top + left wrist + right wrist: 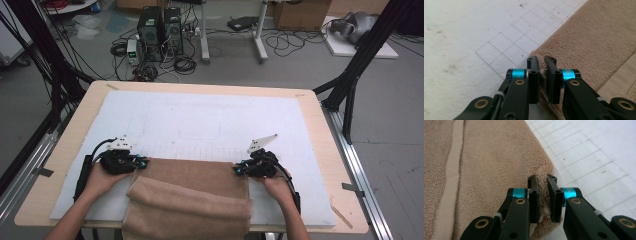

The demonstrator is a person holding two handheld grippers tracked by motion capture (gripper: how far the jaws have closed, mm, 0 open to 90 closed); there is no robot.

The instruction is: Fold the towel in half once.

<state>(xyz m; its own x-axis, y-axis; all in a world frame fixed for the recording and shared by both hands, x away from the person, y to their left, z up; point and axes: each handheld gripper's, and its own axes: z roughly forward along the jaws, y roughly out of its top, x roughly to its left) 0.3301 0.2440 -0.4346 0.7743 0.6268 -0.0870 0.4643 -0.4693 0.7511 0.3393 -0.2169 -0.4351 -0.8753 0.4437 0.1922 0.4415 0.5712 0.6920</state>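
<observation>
One tan towel [192, 197] lies on the white mat [210, 115], its near half folded over itself and hanging past the near edge of the mat. The left gripper [141, 163] sits at the towel's far left corner, jaws clamped on that corner. Its own view shows the terry pinched between the two black pads [534, 75], the towel [596, 42] spreading away to the right and the gridded mat [461, 30] to the left. The right gripper [238, 170] sits at the towel's far right corner, likewise closed on the cloth. The right gripper view shows the corner bunched between the pads [533, 195] and a smooth woven band [451, 177] running along the towel [494, 157], which the high view is too coarse to show. The high view alone takes in both hands, the whole towel and the wooden table [325, 130] under the mat. Count: one towel, two grippers, one mat.
</observation>
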